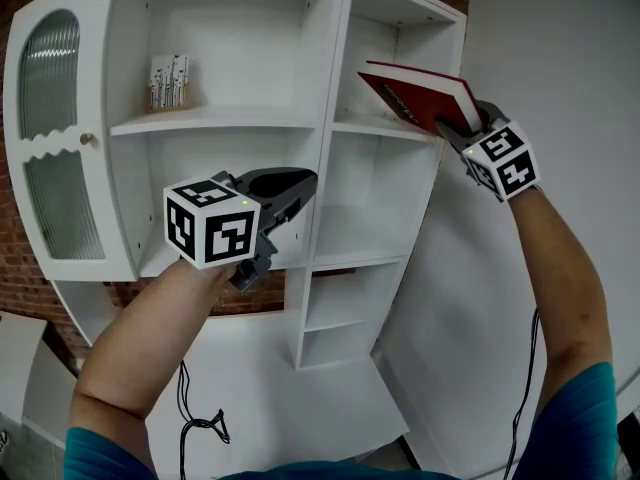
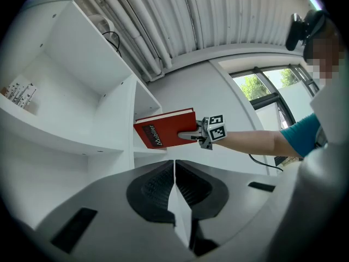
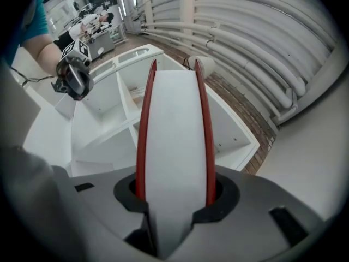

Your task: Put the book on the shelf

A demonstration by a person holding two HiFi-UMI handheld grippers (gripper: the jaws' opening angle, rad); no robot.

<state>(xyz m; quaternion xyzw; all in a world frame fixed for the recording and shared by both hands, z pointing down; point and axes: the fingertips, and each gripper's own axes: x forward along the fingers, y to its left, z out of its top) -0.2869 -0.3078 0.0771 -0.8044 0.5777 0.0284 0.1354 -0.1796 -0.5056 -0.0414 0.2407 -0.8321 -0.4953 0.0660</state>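
With the right tongs [image 1: 462, 126] gripping the book [image 1: 418, 96] and the left tongs [image 1: 303, 181] clenched empty, the person should level it before sliding it onto the shelf [image 1: 360, 126].

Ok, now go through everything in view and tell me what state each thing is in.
Red book: held in the air, tilted, at the opening of the upper right compartment.
Right tool: shut on the red book.
Left tool: shut, nothing in it.
Patterned box: standing upright on the upper left shelf.
Shelf unit: standing upright.
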